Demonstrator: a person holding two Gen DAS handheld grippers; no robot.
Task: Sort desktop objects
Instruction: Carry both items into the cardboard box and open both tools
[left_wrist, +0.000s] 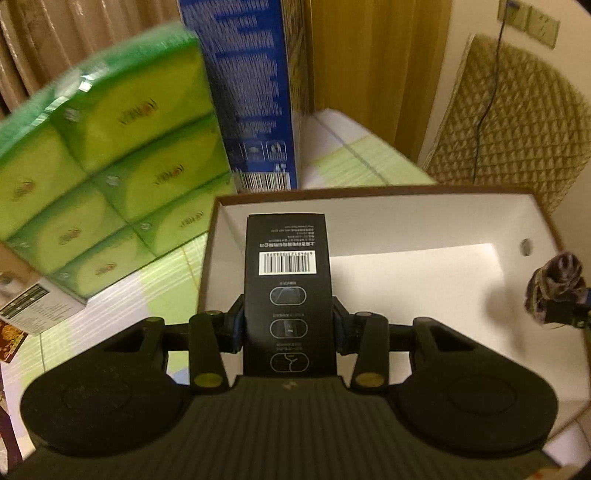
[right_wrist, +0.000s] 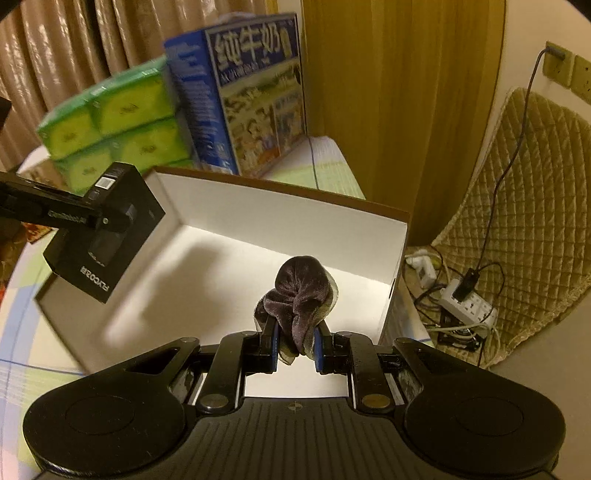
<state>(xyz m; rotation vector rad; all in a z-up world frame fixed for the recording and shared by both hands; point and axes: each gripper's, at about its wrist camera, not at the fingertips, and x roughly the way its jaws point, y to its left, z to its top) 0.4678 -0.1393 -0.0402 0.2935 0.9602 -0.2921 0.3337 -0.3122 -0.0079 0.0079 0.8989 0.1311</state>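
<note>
My left gripper (left_wrist: 288, 328) is shut on a slim black box (left_wrist: 288, 280) with a white barcode label, held over the left part of an open white cardboard box (left_wrist: 424, 218). The right wrist view shows that same black box (right_wrist: 107, 236) hanging above the white box's (right_wrist: 288, 218) left wall. My right gripper (right_wrist: 294, 343) is shut on a bunched dark velvet cloth (right_wrist: 301, 295), held above the white box's floor. The cloth (left_wrist: 556, 291) also shows at the right edge of the left wrist view.
A green multipack of tissues (left_wrist: 110, 162) and a tall blue milk carton box (left_wrist: 255, 92) stand behind the white box on a green-checked tablecloth (left_wrist: 166, 273). Small printed boxes (left_wrist: 33, 310) lie at the left. Beyond the table's right are a quilted cushion (right_wrist: 524, 206) and a power strip (right_wrist: 469, 302).
</note>
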